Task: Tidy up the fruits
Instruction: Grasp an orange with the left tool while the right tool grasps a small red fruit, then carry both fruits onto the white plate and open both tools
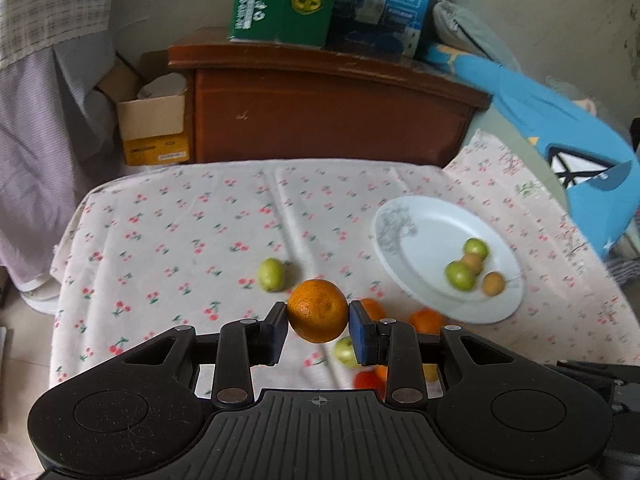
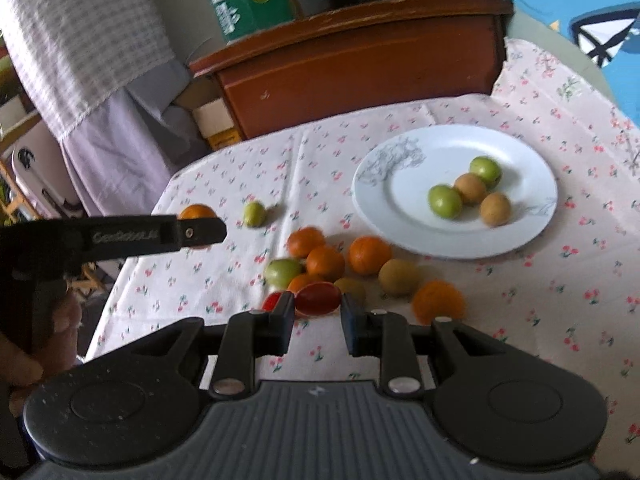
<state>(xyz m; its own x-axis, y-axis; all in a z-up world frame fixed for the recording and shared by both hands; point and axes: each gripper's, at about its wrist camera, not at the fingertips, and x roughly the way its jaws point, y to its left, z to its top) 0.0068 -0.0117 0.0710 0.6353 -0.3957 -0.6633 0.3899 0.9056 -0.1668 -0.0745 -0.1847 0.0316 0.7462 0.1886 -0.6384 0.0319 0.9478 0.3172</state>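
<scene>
Cherry-print cloth covers the desk (image 1: 180, 232), creased down the middle and soft-looking, with a dark wooden cabinet (image 1: 320, 120) and printed cartons behind it.

From the left wrist, the left gripper (image 1: 318, 326) pinches an orange (image 1: 318, 310) between its flat pads, held clear of the cloth. Its peel is dimpled and matte and its shape round, so the pads meet it at its widest part, which looks like a steady hold. The white plate (image 1: 420, 216), glossy with a grey branch pattern on its rim, lies to the right of the orange and beyond it. It carries two green and two tan fruits (image 1: 472, 266) bunched together, so small fruits seem to be sorted there. One green fruit (image 1: 271, 275) sits alone on the cloth, left of the plate.

From the right wrist, the right gripper (image 2: 318, 312) is pressed nearly together on a small red fruit (image 2: 318, 300), smooth and shiny. Whether it has left the cloth I cannot tell. Just beyond it, nearer than the plate (image 2: 400, 236), lies the unsorted heap of oranges (image 2: 368, 255), green and yellowish fruits, touching one another. Far left of the plate, the left gripper (image 2: 200, 232) shows side-on with its orange (image 2: 196, 212) peeking above the finger. A hand (image 2: 48, 344) grips its handle.
</scene>
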